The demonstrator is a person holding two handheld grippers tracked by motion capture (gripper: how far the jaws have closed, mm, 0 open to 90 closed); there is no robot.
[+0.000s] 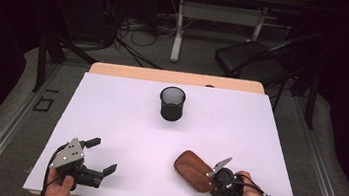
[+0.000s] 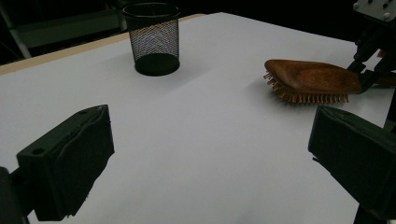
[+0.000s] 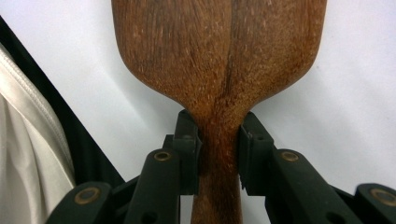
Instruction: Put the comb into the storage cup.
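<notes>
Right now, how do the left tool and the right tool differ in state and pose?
The left tool is open and holds nothing, while the right tool is shut on the neck of the wooden hairbrush. The left tool points toward the table's middle and the mesh cup; the right tool points leftward, brush bristles down. Both sit low near the white table's near edge, each held by a hand.

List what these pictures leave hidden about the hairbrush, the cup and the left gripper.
- Hairbrush: in the right gripper view the top edge cuts off its head; bristles face away.
- Mesh cup: high view, inside too dark to judge.
- Left gripper: its base is covered by the hand.
</notes>
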